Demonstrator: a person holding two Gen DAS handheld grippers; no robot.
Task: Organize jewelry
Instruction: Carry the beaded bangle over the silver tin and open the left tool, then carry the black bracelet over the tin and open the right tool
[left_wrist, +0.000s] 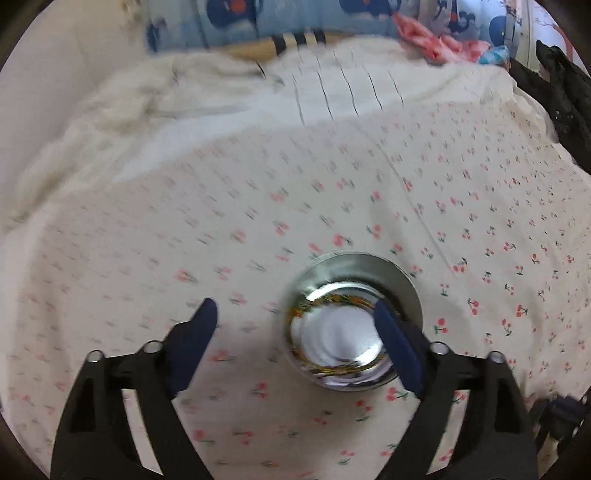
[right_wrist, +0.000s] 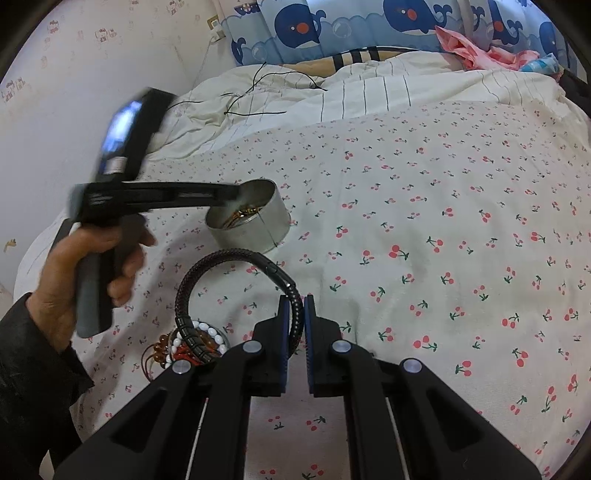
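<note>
Your right gripper (right_wrist: 294, 314) is clenched on the black braided bracelet (right_wrist: 229, 280), its loop arching up-left toward the metal tin (right_wrist: 255, 229) mid-bed, over which your left gripper (left_wrist: 291, 325) hangs released.

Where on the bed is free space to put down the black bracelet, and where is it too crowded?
Free: the cherry-print sheet right of the metal tin, up to the striped blanket. Crowded: around the tin, where the left gripper hangs open, and beside the bead pile under the black bracelet held by the right gripper.
</note>
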